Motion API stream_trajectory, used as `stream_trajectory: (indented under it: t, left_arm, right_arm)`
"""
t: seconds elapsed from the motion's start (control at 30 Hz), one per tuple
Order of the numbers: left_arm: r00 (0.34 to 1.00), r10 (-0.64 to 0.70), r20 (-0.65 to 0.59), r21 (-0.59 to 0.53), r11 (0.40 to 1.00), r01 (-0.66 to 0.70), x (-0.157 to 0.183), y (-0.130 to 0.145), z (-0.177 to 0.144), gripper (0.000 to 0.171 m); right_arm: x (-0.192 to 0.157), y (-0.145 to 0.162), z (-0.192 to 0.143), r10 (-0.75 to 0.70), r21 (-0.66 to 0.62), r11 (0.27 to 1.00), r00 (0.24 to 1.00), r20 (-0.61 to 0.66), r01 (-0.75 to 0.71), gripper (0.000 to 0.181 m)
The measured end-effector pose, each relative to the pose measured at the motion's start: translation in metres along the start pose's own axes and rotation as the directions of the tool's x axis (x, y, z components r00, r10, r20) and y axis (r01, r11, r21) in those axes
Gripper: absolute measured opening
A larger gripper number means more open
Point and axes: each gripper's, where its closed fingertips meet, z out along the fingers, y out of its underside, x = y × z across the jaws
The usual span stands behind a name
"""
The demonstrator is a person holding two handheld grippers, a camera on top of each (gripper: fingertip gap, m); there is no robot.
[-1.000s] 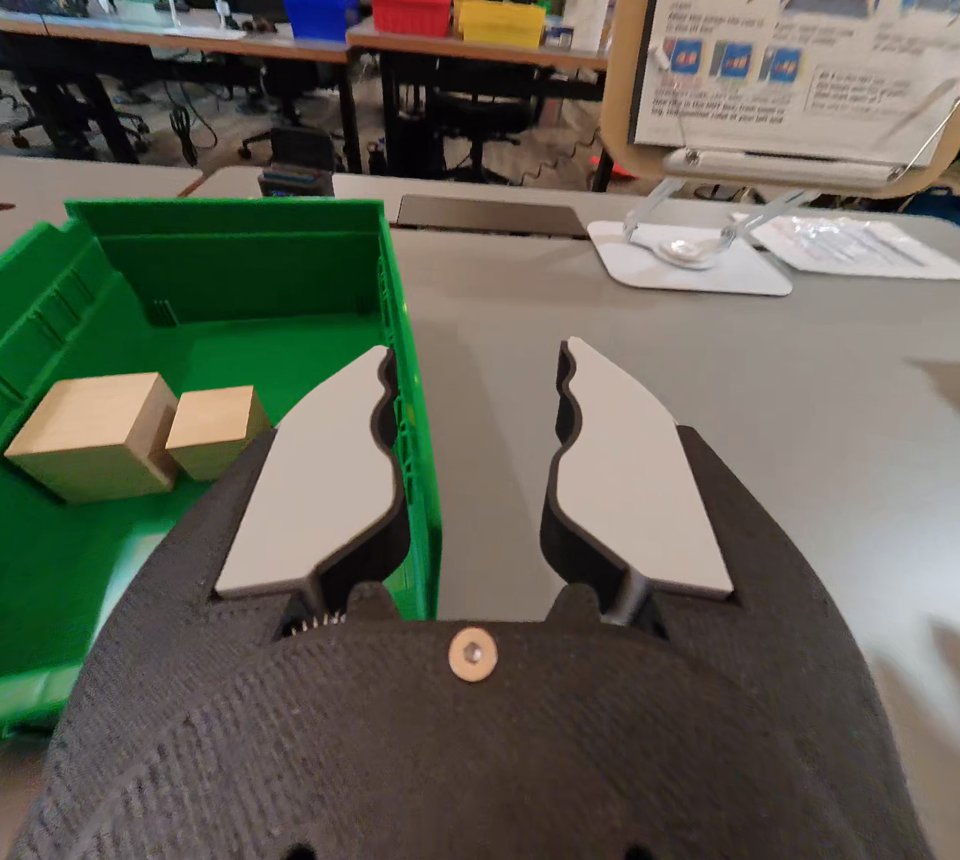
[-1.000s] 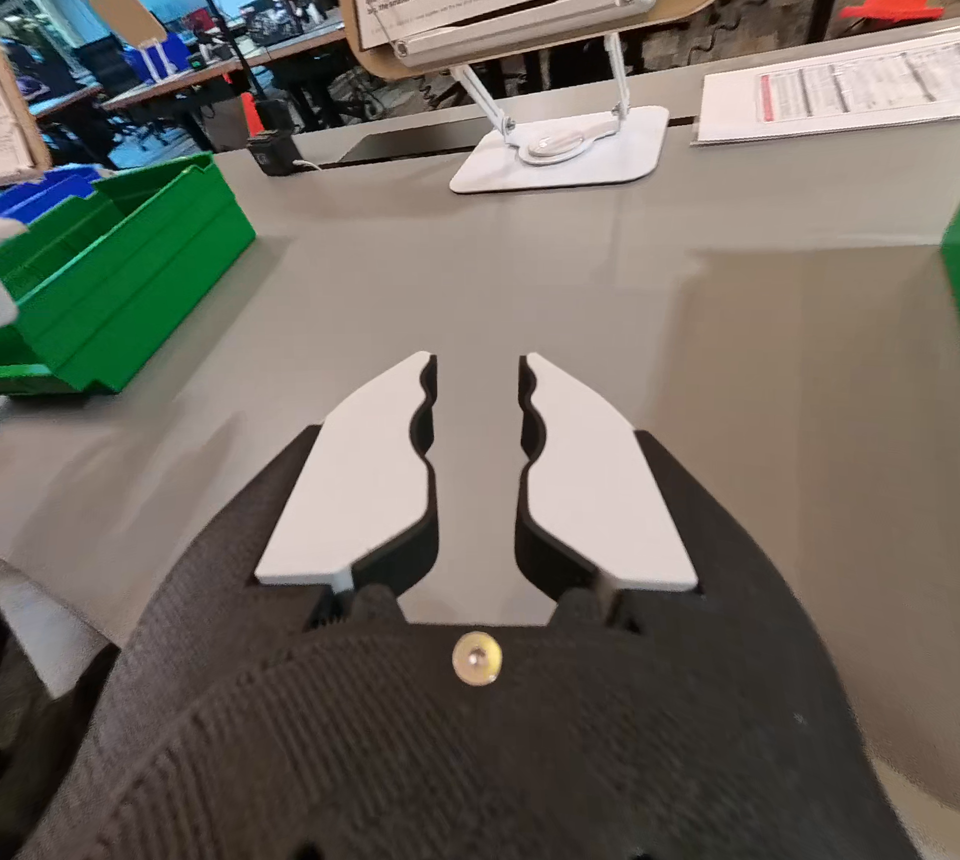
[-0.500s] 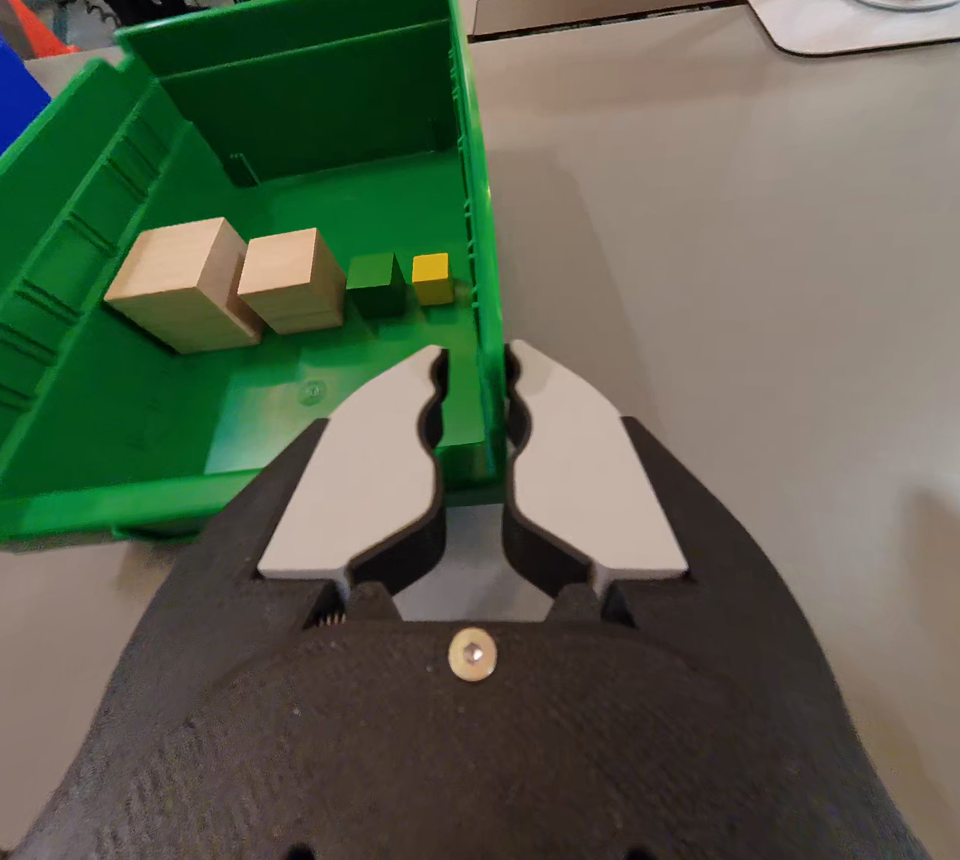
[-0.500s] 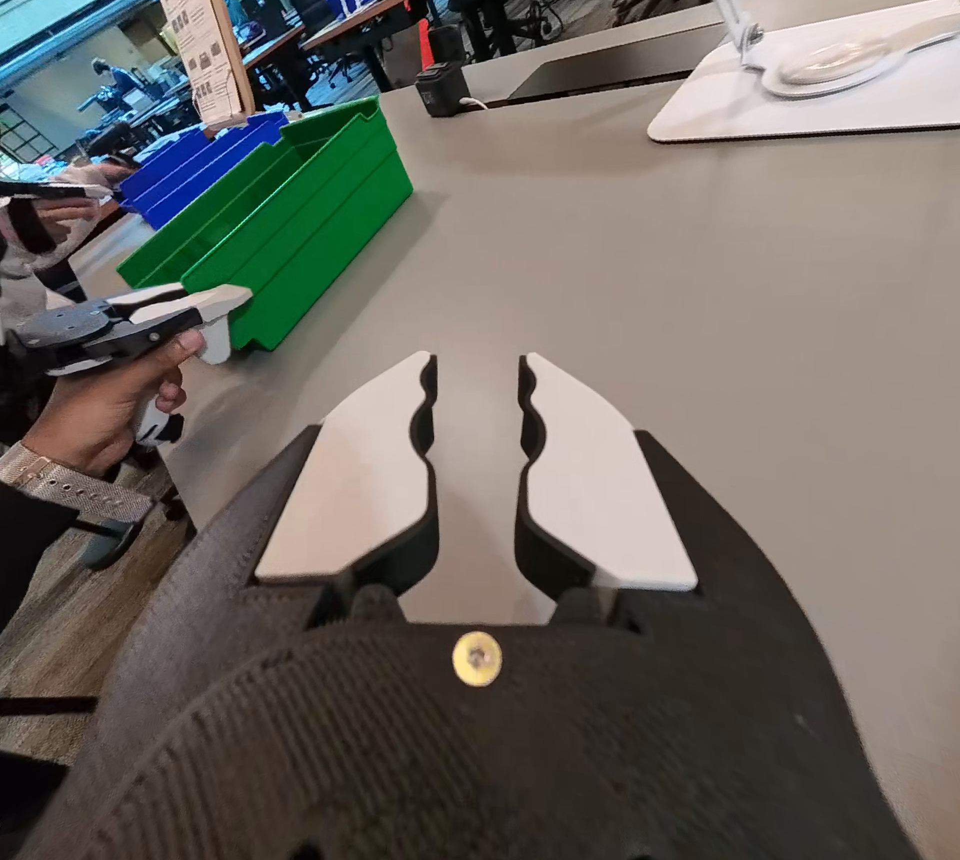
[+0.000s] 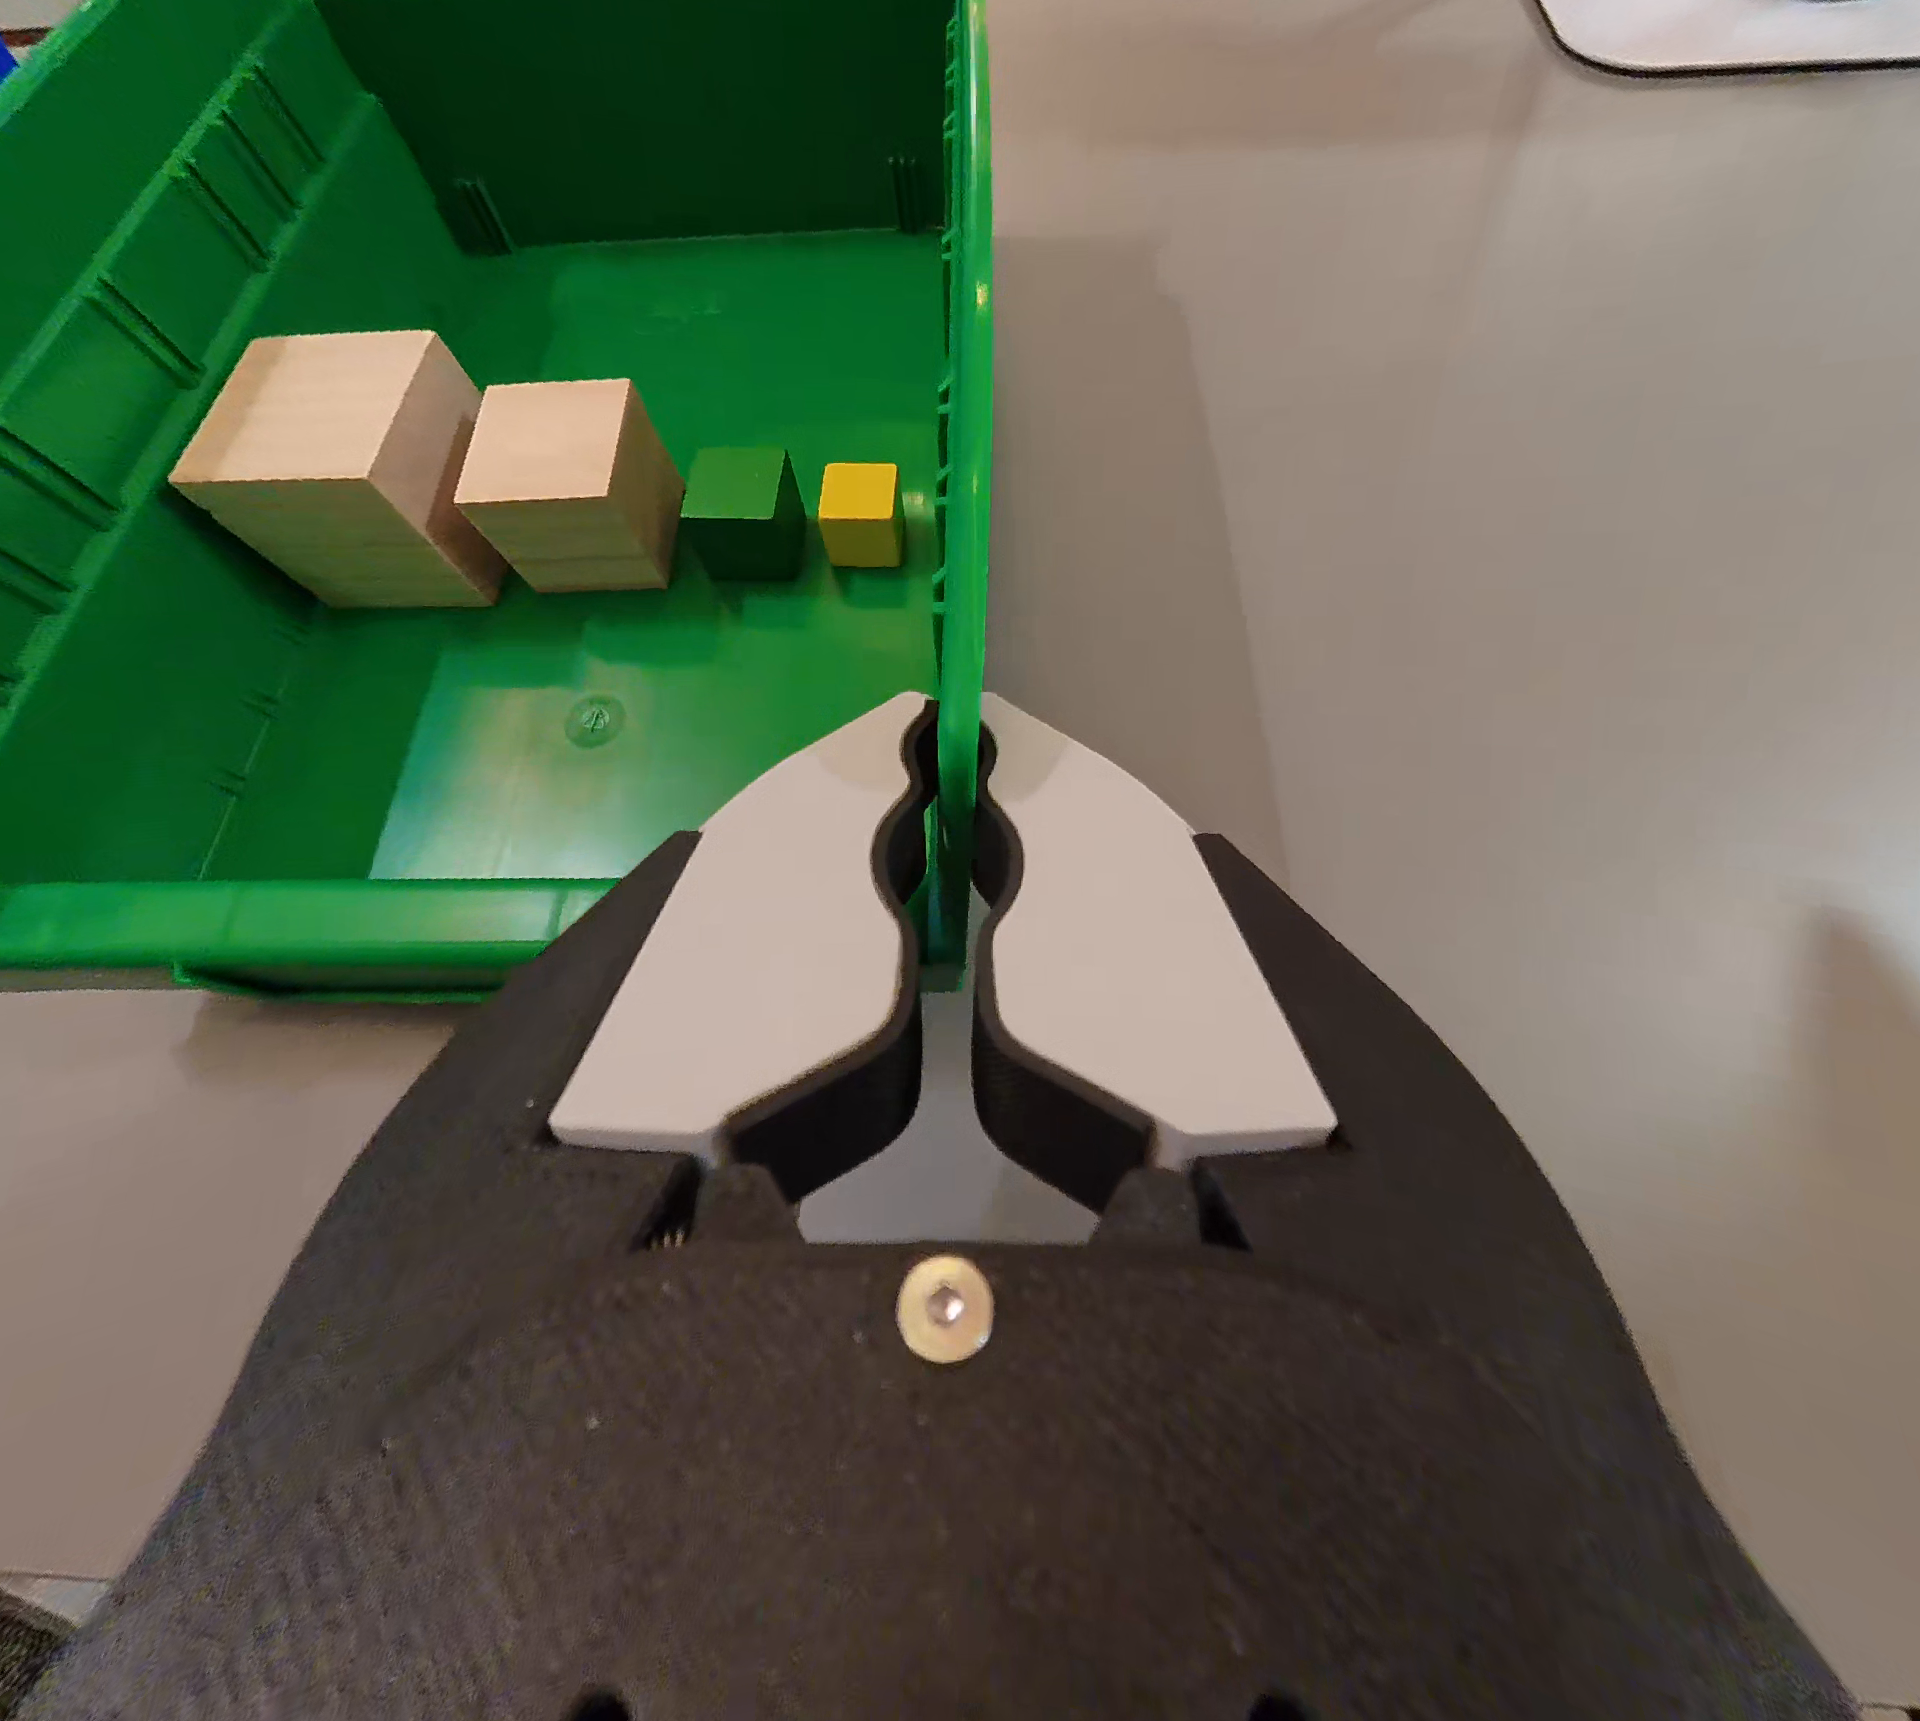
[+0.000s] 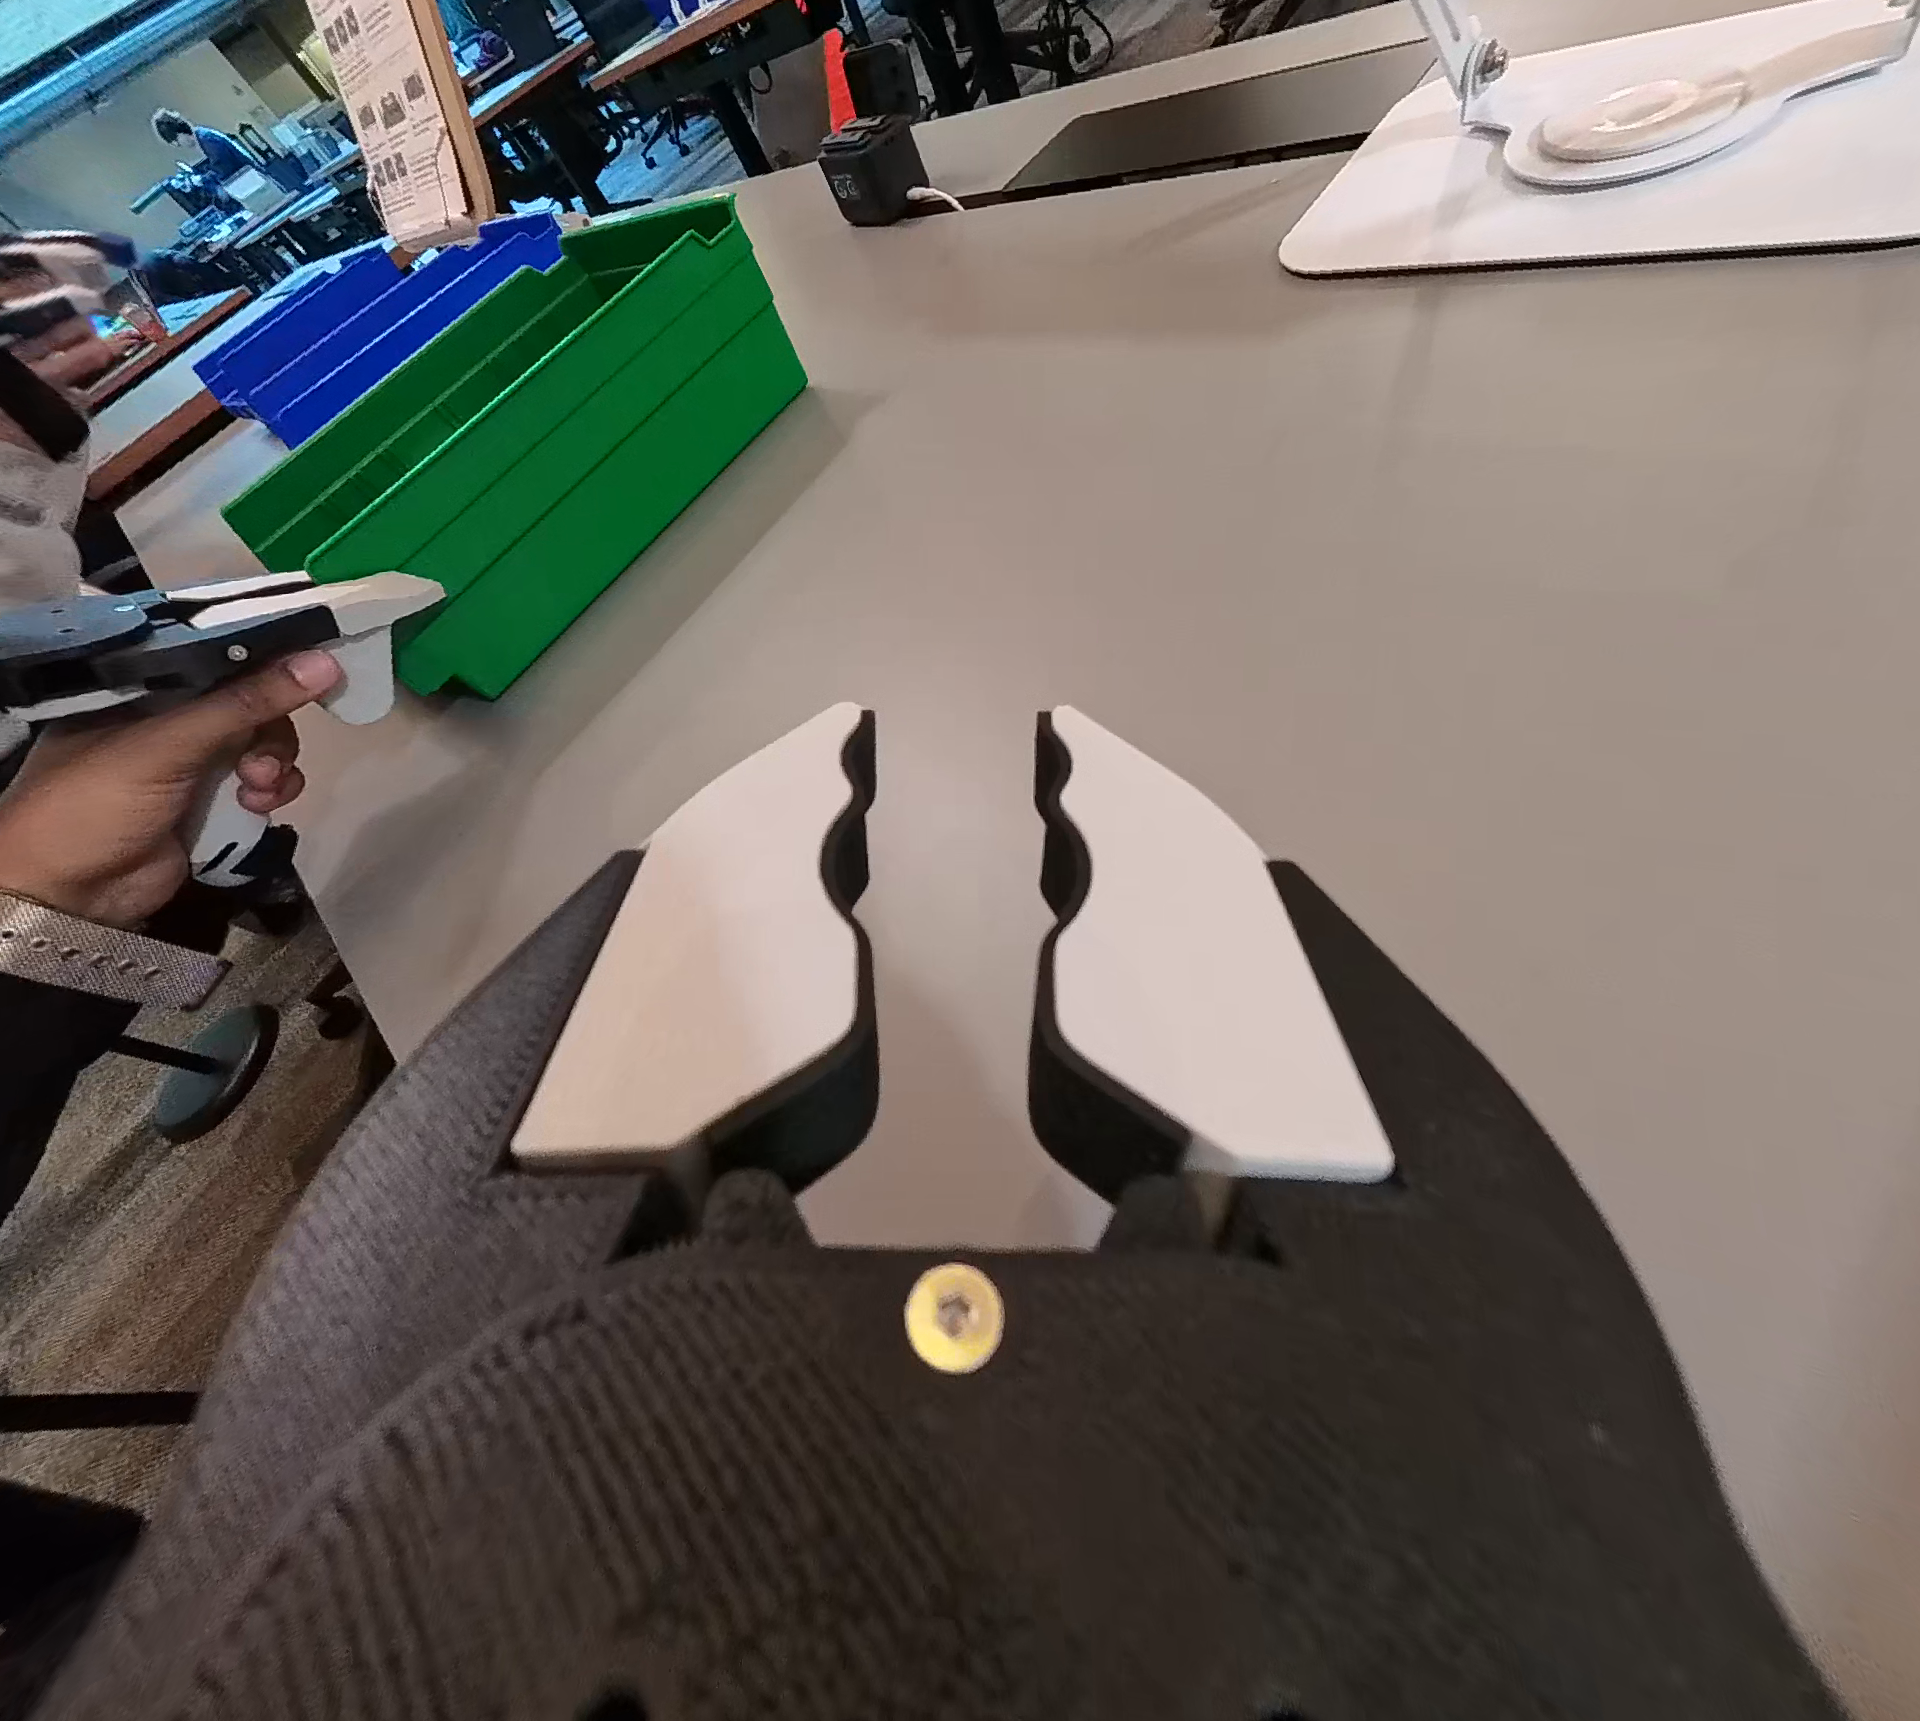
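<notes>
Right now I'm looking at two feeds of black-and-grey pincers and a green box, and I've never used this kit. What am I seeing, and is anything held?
There is no robot arm. A person's hand carries a two-finger gripper, one per hand, each with a camera looking along its fingers.

The left wrist view shows the left gripper, its jaws shut on the near right wall of the green bin. Inside sit a row of blocks: large wooden block, smaller wooden block, green cube, yellow cube.

The right wrist view shows the right gripper, open and empty above the grey table. A white stand base sits behind.
</notes>
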Motion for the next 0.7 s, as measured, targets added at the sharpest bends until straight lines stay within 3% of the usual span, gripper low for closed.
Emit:
stream_trajectory:
  t: [0.7]
  left_arm:
    - [0.999, 0.008, -0.034, -0.035, 0.999, -0.009, 0.000, 0.001, 0.001, 0.004]
  right_arm:
    - [0.009, 0.004, -0.012, 0.058, -0.004, 0.998, 0.998, 0.002, -0.058, 0.030]
